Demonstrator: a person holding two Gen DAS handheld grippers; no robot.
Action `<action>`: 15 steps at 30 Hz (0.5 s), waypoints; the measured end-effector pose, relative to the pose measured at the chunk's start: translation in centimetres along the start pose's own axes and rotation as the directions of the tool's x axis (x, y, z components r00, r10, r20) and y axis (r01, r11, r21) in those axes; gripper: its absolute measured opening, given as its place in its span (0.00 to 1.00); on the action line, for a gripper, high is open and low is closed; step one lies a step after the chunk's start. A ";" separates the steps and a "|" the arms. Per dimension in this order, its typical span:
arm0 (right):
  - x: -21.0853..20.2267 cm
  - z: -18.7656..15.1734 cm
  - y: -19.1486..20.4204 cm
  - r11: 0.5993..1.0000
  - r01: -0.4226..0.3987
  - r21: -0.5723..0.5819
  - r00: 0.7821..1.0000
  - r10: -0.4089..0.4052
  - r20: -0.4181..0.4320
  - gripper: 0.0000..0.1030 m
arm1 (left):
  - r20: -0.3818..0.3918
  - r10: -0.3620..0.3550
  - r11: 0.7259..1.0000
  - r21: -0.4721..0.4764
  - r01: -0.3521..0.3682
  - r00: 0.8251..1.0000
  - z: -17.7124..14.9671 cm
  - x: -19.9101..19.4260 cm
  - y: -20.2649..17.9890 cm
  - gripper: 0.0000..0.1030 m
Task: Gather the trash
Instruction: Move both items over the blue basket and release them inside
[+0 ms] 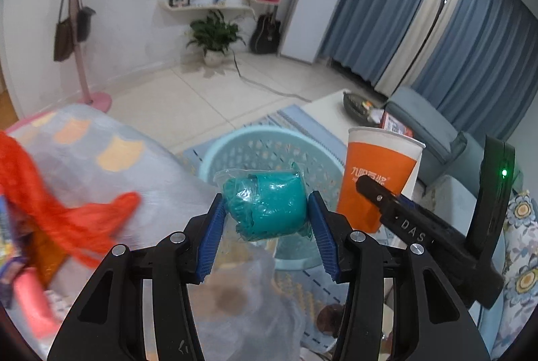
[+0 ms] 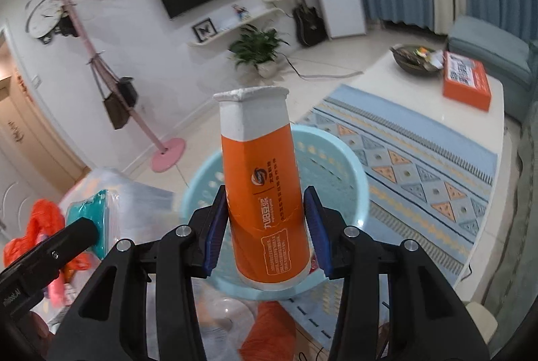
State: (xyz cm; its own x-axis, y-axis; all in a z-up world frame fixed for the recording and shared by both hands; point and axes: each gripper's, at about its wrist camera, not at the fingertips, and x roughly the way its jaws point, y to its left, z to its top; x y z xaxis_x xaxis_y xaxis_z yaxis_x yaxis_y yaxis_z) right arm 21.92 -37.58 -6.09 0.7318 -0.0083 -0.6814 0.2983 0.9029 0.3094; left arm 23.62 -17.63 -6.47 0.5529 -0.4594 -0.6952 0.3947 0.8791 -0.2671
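My left gripper (image 1: 265,209) is shut on a teal wad in clear plastic wrap (image 1: 267,209) and holds it above a light blue perforated basket (image 1: 235,149). My right gripper (image 2: 265,226) is shut on an orange and white paper cup (image 2: 262,193), held upright over the same basket (image 2: 336,166). In the left wrist view the cup (image 1: 380,176) and the right gripper's finger (image 1: 386,199) are just right of the wad. In the right wrist view the wad (image 2: 92,213) shows at the lower left.
A low surface with a translucent cover (image 1: 101,159) holds an orange plastic bag (image 1: 50,213) and other litter at the left. A patterned rug (image 2: 420,159), a white coffee table (image 2: 494,125) with an orange box (image 2: 465,85), a sofa (image 1: 437,139) and a pink coat stand (image 2: 168,152) are around.
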 end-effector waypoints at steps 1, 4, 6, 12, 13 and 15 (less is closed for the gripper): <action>0.6 -0.1 -0.5 1.000 0.004 0.007 1.000 -0.004 -0.011 0.41 | -0.016 0.002 1.000 -0.002 -0.002 1.000 0.0 1.0 -0.2 0.47; 2.2 -0.3 -2.1 1.000 0.017 0.021 0.999 -0.017 -0.041 0.41 | -0.051 0.011 1.000 0.004 -0.011 0.999 -0.2 3.2 -0.4 0.47; 3.2 -0.4 -2.6 0.999 0.016 0.030 0.998 -0.014 -0.058 0.42 | -0.071 0.010 1.000 0.004 -0.010 0.997 -0.2 4.4 -0.5 0.47; 4.1 -0.4 -3.1 0.999 0.023 0.043 0.997 -0.020 -0.076 0.44 | -0.105 0.017 1.000 0.001 -0.017 0.994 0.0 6.2 -0.5 0.59; 4.1 -0.4 -3.2 0.999 0.023 0.045 0.997 -0.019 -0.076 0.44 | -0.101 0.019 1.000 0.000 -0.019 0.995 0.0 6.1 -0.5 0.61; 4.1 -0.3 -3.4 0.998 0.021 0.052 0.997 -0.017 -0.080 0.44 | -0.097 0.016 1.000 -0.003 -0.017 0.995 0.0 5.7 -0.3 0.64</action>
State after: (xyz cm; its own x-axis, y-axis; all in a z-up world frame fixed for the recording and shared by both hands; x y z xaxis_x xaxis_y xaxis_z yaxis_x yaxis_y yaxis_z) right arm 23.70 -40.57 -10.12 0.6753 0.0107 -0.7374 0.3451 0.8791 0.3288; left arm 26.58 -20.52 -10.33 0.4855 -0.4308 -0.7607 0.3829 0.8870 -0.2579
